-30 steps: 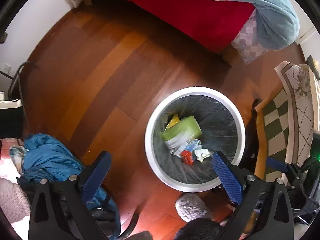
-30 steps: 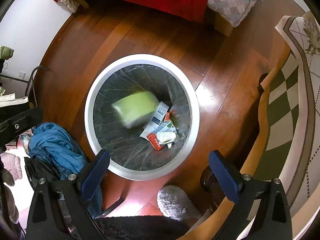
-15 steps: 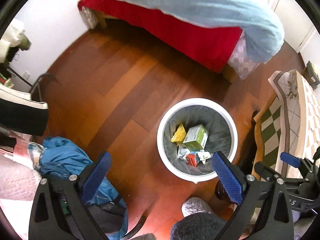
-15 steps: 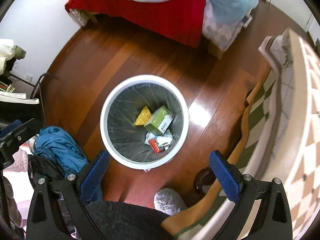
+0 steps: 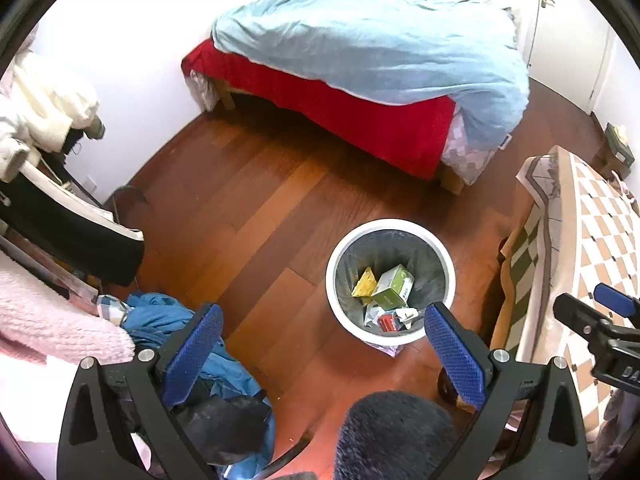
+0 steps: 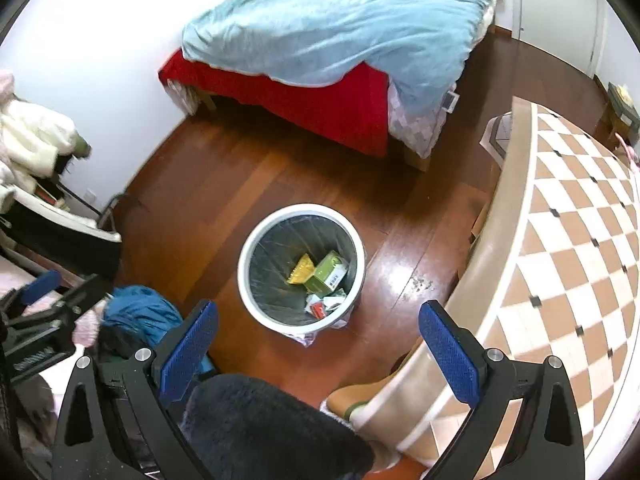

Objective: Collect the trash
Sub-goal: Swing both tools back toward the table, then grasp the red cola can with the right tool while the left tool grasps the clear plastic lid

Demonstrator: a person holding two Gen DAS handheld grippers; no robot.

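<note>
Bin point(image 5: 390, 280) standing on the wood floor point(image 5: 248, 216), below and ahead of both grippers, between the bed point(image 5: 360, 64) at the far side and the checked table point(image 6: 568, 248) on the right. Black liner inside. Already sitting in it: a green box point(image 5: 394, 291), a yellow wrapper point(image 5: 364, 284) just left of the box, and small red-and-white scraps point(image 5: 390, 318) at the near wall.

Left gripper point(image 5: 320, 354) hanging above the floor, jaws spread wide, nothing between them; the bin lying ahead and slightly right of its centre line. Right gripper point(image 6: 316, 352) likewise spread and carrying nothing; the bin lying ahead, slightly left. Both sitting well apart from the bin; neither looking clearly nearer.

No loose trash showing on the open floor. Judging that the next piece needs finding elsewhere, perhaps on the table, though none is visible there.

Around: blue clothes point(image 5: 160, 316) heaped near left, a clothes rack point(image 5: 44, 128) at far left, a dark fuzzy slipper point(image 6: 260, 428) at the near edge. Table edge crowding the right gripper's right side.
</note>
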